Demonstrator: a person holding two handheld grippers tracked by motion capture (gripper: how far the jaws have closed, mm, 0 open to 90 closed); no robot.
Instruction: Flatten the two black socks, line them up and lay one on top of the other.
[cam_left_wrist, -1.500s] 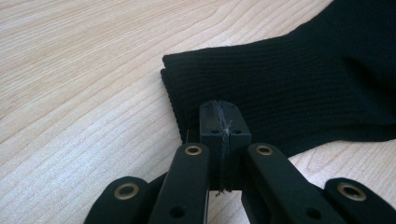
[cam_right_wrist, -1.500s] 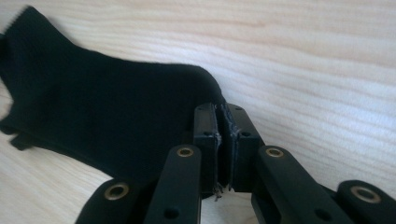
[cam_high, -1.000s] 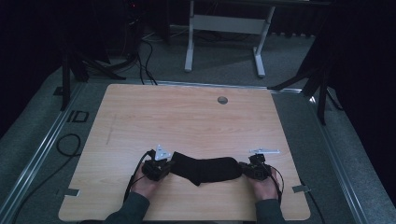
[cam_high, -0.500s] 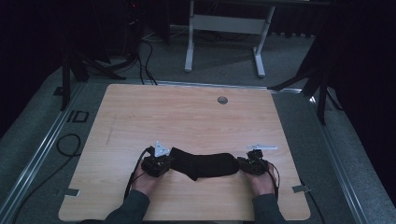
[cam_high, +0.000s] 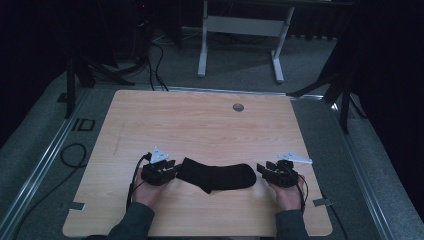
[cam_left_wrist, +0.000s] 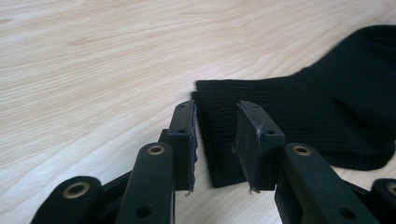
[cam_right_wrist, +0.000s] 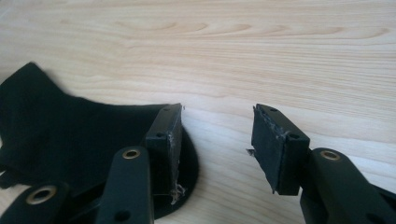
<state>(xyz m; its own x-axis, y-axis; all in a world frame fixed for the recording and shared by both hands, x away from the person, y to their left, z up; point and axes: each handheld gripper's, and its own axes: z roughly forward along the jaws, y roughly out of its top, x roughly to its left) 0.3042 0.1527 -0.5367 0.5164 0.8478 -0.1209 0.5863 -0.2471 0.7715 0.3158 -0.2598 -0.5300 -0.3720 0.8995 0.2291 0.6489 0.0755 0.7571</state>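
Black ribbed knit: one sock (cam_high: 216, 176) lies flat along the near edge of the pale wood-grain tabletop (cam_high: 200, 125), cuff toward the left tongs (cam_high: 170, 170), toe toward the right tongs (cam_high: 265, 170).

Change: a second ago both tongs were clamped on the two ends of the sock, which was drawn out straight between them. Both sets of jaws have just been opening. Now the sock rests on the tabletop by its own weight, slightly bent at the heel, with a small bulge on its near side.

Left tongs, left gripper view (cam_left_wrist: 215, 140): released. The cuff edge still lies between the pads (cam_left_wrist: 189, 135), but a gap shows on either side and nothing presses the cloth.

Right tongs, right gripper view (cam_right_wrist: 215, 140): released. The rounded toe lies under and beside the one pad (cam_right_wrist: 163, 140); bare wood shows between the jaws.

Judgement: the stretch-and-lay step looks finished and the sock has been set down; the next move is probably to draw both hands back, or to re-grip for a fold.

Materials: the sock is soft, matt and fine-ribbed, with a straight cuff edge and a rounded toe. It should drape and slide easily on the smooth laminate. The tong pads are flat black rubber blocks, frayed at the corners.
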